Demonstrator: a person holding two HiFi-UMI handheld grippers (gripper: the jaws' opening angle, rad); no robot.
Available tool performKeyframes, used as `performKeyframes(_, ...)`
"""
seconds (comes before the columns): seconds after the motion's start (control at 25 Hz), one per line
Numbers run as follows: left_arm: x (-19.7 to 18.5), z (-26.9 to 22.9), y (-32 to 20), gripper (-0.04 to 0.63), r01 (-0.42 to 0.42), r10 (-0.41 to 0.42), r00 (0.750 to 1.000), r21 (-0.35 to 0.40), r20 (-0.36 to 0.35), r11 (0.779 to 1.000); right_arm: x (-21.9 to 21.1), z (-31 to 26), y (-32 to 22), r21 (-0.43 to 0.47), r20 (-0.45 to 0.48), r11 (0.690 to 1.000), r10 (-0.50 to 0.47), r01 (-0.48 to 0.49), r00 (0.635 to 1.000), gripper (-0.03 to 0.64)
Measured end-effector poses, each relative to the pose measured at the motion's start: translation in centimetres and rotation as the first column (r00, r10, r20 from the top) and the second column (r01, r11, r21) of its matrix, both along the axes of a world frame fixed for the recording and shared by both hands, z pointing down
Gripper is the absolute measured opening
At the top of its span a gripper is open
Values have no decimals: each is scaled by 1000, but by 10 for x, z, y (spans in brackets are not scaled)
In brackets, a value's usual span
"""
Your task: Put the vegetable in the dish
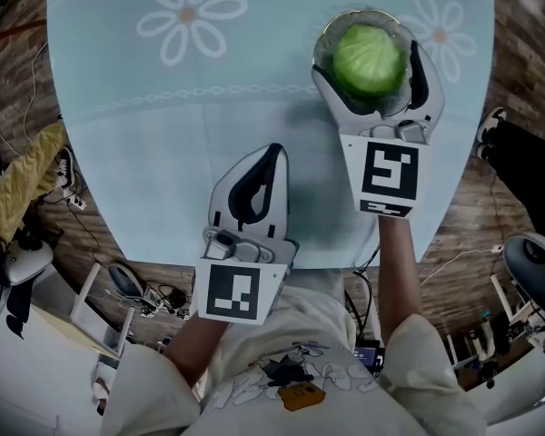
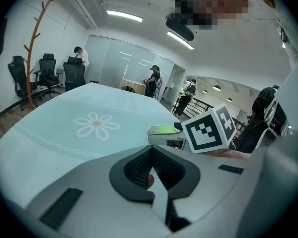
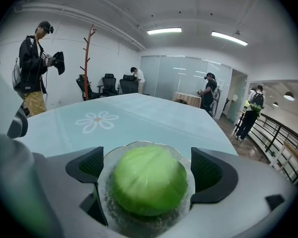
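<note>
A round green cabbage (image 1: pixel 370 57) (image 3: pixel 149 180) sits in a clear glass dish (image 1: pixel 331 27) (image 3: pixel 141 144) at the far right of the pale blue table (image 1: pixel 163 134). My right gripper (image 1: pixel 368 64) (image 3: pixel 149 171) is open, with one jaw on each side of the dish and the cabbage and a gap showing at both pads. My left gripper (image 1: pixel 271 153) (image 2: pixel 151 151) is shut on nothing, low over the table near its front edge, left of the dish. From the left gripper view the cabbage (image 2: pixel 164 130) peeks out beside the right gripper's marker cube (image 2: pixel 208 130).
White flower prints (image 1: pixel 193 14) mark the tablecloth. Cables, a yellow cloth (image 1: pixel 23 184) and a shoe lie on the floor at left; a chair base (image 1: pixel 536 271) is at right. Several people, office chairs and a coat stand (image 3: pixel 87 58) are beyond the table.
</note>
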State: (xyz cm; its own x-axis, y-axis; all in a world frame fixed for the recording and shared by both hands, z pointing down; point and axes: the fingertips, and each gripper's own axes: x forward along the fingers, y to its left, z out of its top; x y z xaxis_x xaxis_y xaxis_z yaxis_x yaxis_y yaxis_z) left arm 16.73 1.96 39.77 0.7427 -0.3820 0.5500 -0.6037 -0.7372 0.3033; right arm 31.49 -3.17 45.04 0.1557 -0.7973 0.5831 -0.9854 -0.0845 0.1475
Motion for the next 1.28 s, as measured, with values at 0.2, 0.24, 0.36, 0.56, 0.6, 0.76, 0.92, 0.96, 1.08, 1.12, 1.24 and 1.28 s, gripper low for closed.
performKeyframes(0.2, -3, -5, 2, 6, -1, 1, 1000, 10, -5, 1000, 0, -8, 7, 13, 6, 1000, 11, -11, 1000, 568)
performKeyframes(0.24, -3, -6, 3, 6, -2, 2, 1000, 13, -7, 1000, 0, -10, 8, 17, 5, 1000, 13, -13, 1000, 568)
performKeyframes(0.36, -6, -12, 5, 6, -4, 4, 1000, 20, -12, 1000, -3, -16, 12, 25, 11, 1000, 17, -18, 1000, 568)
performKeyframes(0.56, -9, -22, 8, 6, -7, 8, 1000, 39, -26, 999, -9, -30, 17, 48, 12, 999, 14, -15, 1000, 568)
performKeyframes(0.6, -11, -25, 9, 6, -6, 8, 1000, 42, -28, 999, -11, -32, 19, 50, 13, 999, 10, -11, 1000, 566)
performKeyframes(0.76, -18, -33, 12, 6, -5, 7, 999, 56, -36, 998, -23, -41, 23, 58, 33, 998, -7, 5, 999, 562)
performKeyframes(0.92, -28, -41, 11, 6, 1, 2, 999, 77, -40, 997, -35, -50, 27, 68, 44, 998, -18, 15, 999, 554)
performKeyframes(0.96, -30, -43, 11, 6, 4, -1, 999, 74, -41, 997, -38, -53, 28, 71, 46, 997, -20, 17, 999, 548)
performKeyframes(1.08, -39, -51, 11, 6, 13, -6, 998, 112, -59, 994, -45, -62, 32, 79, 46, 997, -22, 18, 999, 528)
performKeyframes(1.12, -42, -53, 10, 6, 16, -8, 998, 128, -66, 992, -48, -65, 34, 82, 46, 996, -22, 19, 999, 521)
performKeyframes(1.24, -50, -59, 11, 6, 23, -12, 997, 146, -74, 989, -56, -71, 38, 86, 46, 996, -28, 24, 999, 497)
performKeyframes(1.28, -54, -61, 12, 6, 25, -14, 997, 148, -73, 989, -59, -74, 39, 85, 45, 996, -30, 26, 999, 489)
